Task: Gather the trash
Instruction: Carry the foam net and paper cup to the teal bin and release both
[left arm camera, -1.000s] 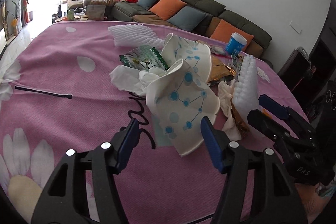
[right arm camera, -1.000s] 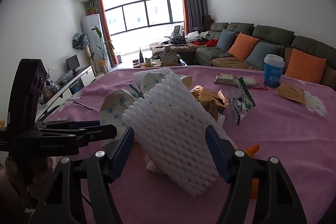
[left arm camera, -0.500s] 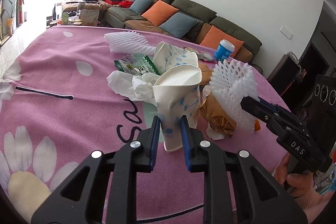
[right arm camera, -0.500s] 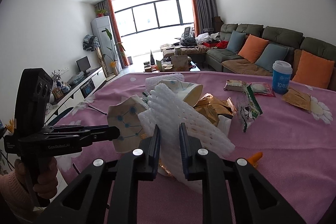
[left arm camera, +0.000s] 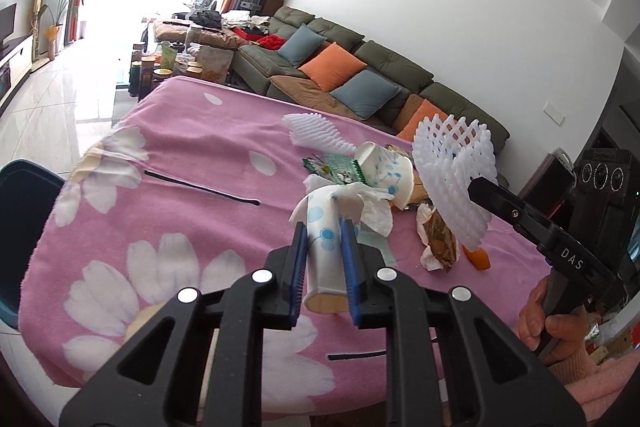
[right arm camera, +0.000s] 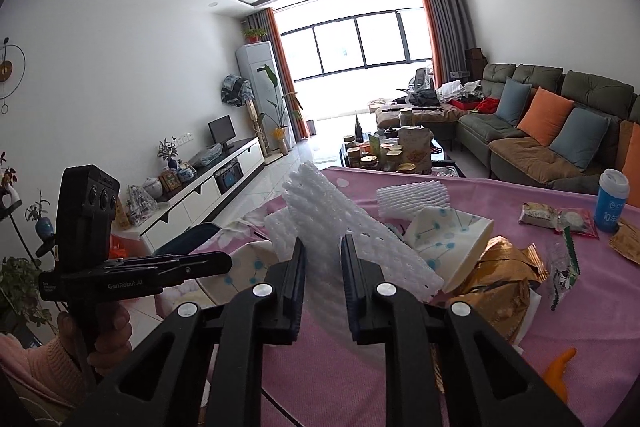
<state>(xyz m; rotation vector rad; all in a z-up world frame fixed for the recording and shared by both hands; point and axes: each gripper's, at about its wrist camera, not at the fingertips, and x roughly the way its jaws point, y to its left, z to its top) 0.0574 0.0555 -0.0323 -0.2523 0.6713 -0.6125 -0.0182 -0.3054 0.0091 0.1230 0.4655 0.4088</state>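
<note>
In the left wrist view my left gripper (left arm camera: 325, 227) is shut on a squashed white paper cup with blue dots (left arm camera: 325, 267), held above the pink flowered tablecloth (left arm camera: 180, 195). A crumpled tissue (left arm camera: 368, 203) lies just behind the cup's rim. In the right wrist view my right gripper (right arm camera: 323, 243) is shut on a white foam net sleeve (right arm camera: 320, 203), lifted off the table. Each view shows the other gripper from the side: the right gripper (left arm camera: 476, 187) with the foam net (left arm camera: 456, 171), and the left gripper (right arm camera: 224, 263) with the cup (right arm camera: 248, 267).
A dark blue bin (left arm camera: 24, 227) stands off the table's left edge, seen as the bin (right arm camera: 192, 239) beyond the left gripper. On the cloth lie a second paper cup (left arm camera: 388, 175), another foam net (left arm camera: 316, 135), a green wrapper (left arm camera: 332, 167), brown wrappers (left arm camera: 440, 243), an orange scrap (left arm camera: 478, 259) and a blue cup (right arm camera: 610, 201).
Both grippers closed, the left on the paper cup and the right on the foam net, then rose off the cloth. Both views swung left, and the dark bin came into sight.
</note>
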